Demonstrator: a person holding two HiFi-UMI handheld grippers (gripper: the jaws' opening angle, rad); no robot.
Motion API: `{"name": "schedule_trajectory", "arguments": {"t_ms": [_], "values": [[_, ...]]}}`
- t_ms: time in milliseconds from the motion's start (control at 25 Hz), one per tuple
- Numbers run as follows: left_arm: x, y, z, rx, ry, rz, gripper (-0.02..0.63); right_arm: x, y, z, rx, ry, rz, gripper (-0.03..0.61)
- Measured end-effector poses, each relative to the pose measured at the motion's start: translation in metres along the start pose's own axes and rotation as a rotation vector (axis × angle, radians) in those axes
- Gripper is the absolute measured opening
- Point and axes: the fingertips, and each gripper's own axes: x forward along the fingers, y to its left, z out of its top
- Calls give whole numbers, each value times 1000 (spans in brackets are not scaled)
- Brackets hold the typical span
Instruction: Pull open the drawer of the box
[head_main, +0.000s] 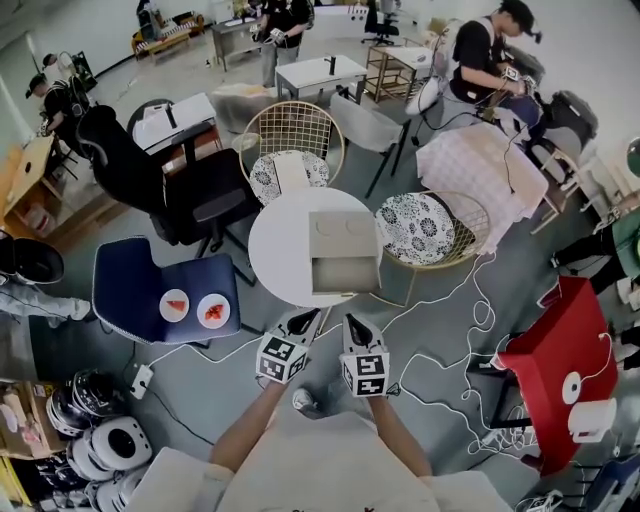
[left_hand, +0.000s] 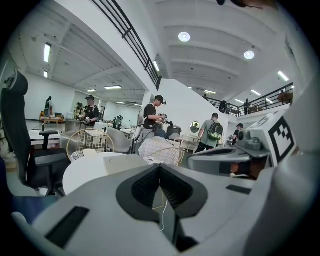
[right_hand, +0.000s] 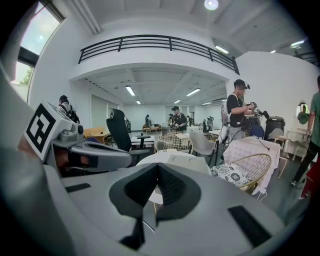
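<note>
Two handheld grippers hover side by side just off the near edge of a round white table (head_main: 272, 240). The left gripper (head_main: 303, 322) and the right gripper (head_main: 357, 328) both point toward the table. Each has its jaws pressed together with nothing between them. On the right half of the table sits a beige box (head_main: 343, 228). Its drawer (head_main: 343, 275) stands pulled out, reaching to the table's near edge. Neither gripper touches the drawer. A wire chair (head_main: 415, 228) with a patterned cushion stands just right of the table.
</note>
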Motion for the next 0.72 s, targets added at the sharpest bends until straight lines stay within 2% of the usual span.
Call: {"name": "schedule_trajectory", "arguments": {"t_ms": [720], "values": [[31,-31,17,4,-12,43,11,-9,-41,6,-16,-9,56,15]]}}
